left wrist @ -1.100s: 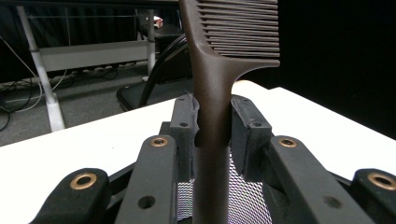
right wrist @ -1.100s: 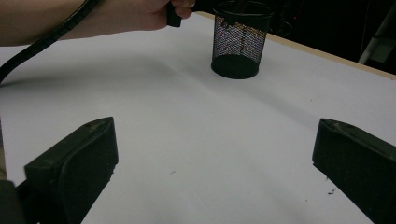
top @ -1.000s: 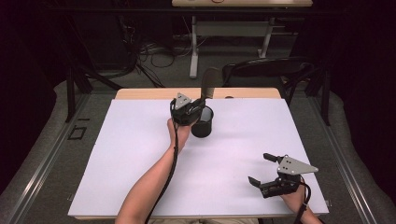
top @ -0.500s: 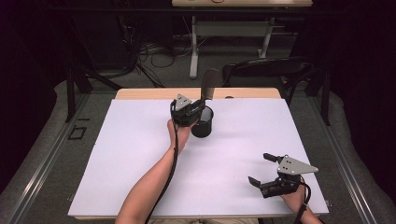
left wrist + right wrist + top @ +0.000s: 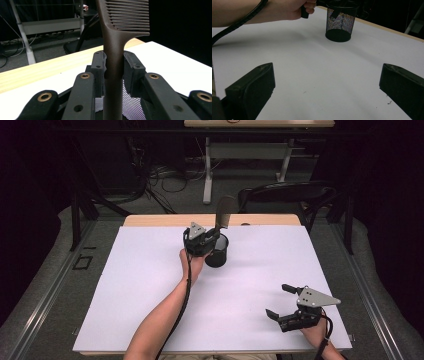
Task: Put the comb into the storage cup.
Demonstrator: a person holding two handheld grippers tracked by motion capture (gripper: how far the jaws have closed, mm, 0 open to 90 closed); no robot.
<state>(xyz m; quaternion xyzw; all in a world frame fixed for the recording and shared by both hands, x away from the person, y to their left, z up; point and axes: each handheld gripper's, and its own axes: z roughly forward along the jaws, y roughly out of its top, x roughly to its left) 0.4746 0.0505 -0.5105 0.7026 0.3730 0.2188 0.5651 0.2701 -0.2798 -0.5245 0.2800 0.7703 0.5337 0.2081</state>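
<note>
A dark brown comb (image 5: pixel 223 214) (image 5: pixel 117 42) stands upright with its toothed end on top and its handle down inside a black mesh cup (image 5: pixel 217 251) (image 5: pixel 339 23) near the table's far middle. My left gripper (image 5: pixel 210 239) (image 5: pixel 113 67) is shut on the comb's handle just above the cup's rim, a pad pressing on each side. At the near right of the white table my right gripper (image 5: pixel 280 301) (image 5: pixel 327 92) rests open, jaws wide apart, nothing between them.
The white sheet (image 5: pixel 150 285) covers most of the table, with a wooden strip (image 5: pixel 160 220) along the far edge. A black chair (image 5: pixel 290 195) and a table frame with cables stand beyond. My left forearm (image 5: pixel 165 315) crosses the table's near middle.
</note>
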